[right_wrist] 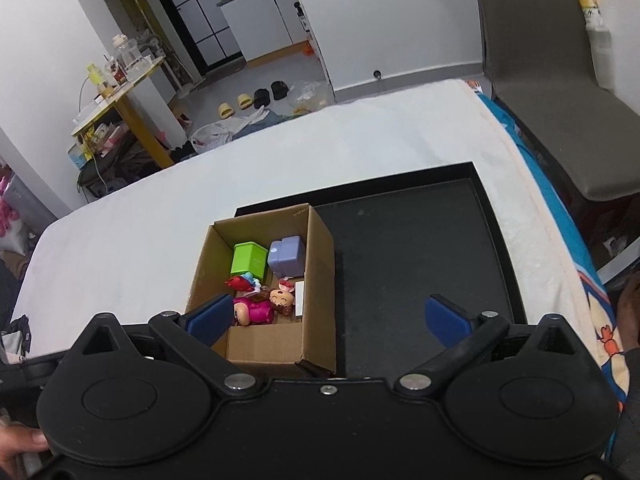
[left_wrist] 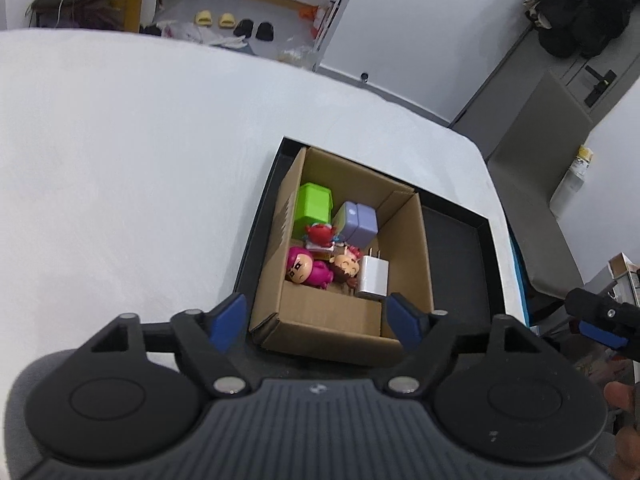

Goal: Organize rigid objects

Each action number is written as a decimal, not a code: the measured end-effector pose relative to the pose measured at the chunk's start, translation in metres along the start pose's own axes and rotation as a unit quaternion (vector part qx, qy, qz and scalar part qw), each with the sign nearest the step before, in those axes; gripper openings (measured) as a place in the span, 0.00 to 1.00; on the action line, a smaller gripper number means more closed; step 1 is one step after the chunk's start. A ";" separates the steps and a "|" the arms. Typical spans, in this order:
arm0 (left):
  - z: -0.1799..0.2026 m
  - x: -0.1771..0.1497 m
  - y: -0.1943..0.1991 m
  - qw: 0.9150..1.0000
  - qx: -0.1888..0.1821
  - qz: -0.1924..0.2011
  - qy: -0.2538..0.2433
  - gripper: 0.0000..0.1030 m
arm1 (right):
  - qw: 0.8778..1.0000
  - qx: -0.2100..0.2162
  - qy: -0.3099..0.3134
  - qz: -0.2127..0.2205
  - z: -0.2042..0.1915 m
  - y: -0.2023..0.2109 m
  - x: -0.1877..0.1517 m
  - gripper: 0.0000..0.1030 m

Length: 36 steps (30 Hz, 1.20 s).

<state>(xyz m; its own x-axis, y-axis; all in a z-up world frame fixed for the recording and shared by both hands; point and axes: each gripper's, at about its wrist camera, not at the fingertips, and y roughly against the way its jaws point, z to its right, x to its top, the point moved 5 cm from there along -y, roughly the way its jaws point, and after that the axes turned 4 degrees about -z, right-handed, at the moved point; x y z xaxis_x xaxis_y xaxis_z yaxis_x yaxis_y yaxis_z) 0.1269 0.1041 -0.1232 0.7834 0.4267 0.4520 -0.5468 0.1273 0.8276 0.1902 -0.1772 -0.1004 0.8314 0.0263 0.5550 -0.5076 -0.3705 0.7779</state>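
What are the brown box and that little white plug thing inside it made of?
The box looks like plain corrugated cardboard: matte brown, with folded flaps and creased edges. The white charger seems to be smooth hard plastic with a slight sheen, with two metal-looking prongs.

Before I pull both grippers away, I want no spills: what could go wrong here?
The cardboard box sits in the black tray at the bed's corner; a nudge might tip it. The left gripper, open, straddles the box's near wall and could catch it. The white charger leans loosely and may topple.
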 end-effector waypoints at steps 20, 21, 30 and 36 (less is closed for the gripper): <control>0.039 -0.023 0.089 0.993 0.040 0.058 -0.093 0.87 | 0.997 -0.031 0.055 0.049 -0.017 0.063 -0.023 1.00; 0.040 -0.025 0.092 0.993 0.037 0.058 -0.093 0.87 | 0.997 -0.032 0.058 0.050 -0.016 0.066 -0.024 1.00; 0.048 -0.044 0.117 0.990 0.040 0.078 -0.110 0.89 | 0.996 -0.032 0.060 0.060 -0.013 0.089 -0.039 1.00; 0.051 -0.056 0.129 0.989 0.047 0.082 -0.110 0.90 | 0.996 -0.026 0.055 0.062 -0.009 0.099 -0.044 1.00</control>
<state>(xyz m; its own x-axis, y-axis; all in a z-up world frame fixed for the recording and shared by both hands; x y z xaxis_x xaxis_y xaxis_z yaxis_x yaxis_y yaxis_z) 0.0273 0.0510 -0.0248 0.7370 0.2274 0.6365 -0.6508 -0.0155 0.7591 0.1015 -0.2066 -0.0452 0.7336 0.0856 0.6742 -0.6180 -0.3288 0.7142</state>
